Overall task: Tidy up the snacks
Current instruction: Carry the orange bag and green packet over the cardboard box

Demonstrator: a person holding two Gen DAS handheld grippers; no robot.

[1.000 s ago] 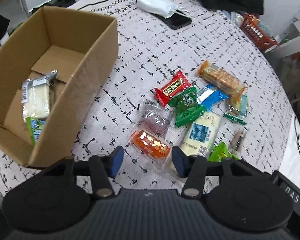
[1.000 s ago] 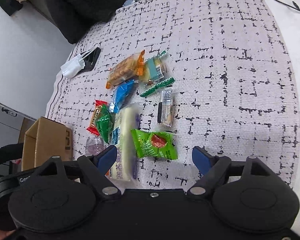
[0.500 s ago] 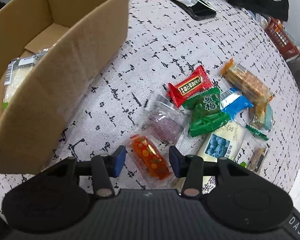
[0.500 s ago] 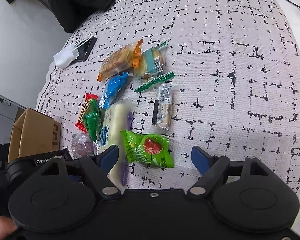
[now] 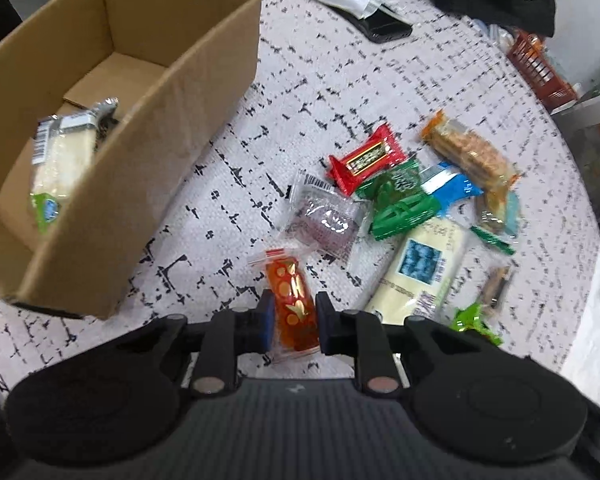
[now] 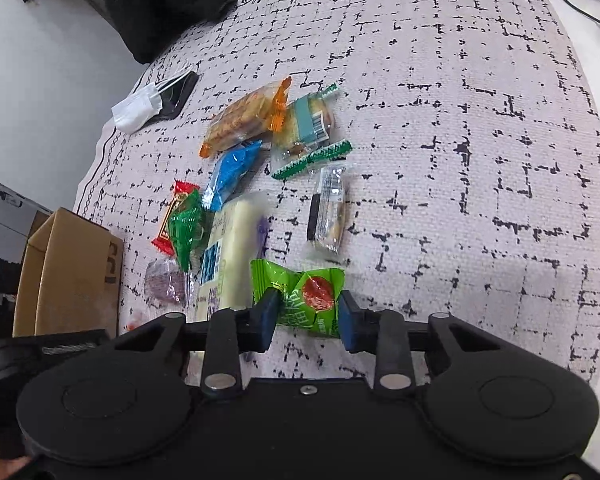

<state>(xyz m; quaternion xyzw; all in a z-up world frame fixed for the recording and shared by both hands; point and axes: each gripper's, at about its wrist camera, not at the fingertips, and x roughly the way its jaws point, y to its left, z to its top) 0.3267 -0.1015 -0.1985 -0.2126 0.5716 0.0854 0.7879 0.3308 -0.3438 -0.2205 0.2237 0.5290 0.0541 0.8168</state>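
On the patterned tablecloth (image 5: 300,80), the cardboard box (image 5: 204,92) stands left, open for loading. The left gripper (image 5: 291,320) pinches the orange snack packet (image 5: 292,304) across its width; the packet's long axis runs forward. The right gripper (image 6: 305,318) brackets the green snack packet (image 6: 300,294), apparently touching it; whether the grip is firm cannot be told.

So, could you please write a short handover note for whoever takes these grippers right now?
Left hand-held gripper: shut on the orange snack packet, on the table.
Right hand-held gripper: pads against the green snack packet; a firm grip cannot be told.
Done: one white packet lies in the cardboard box.
Left: box both packets, then the rest of the pile on the tablecloth, including the red packet and long white packet.
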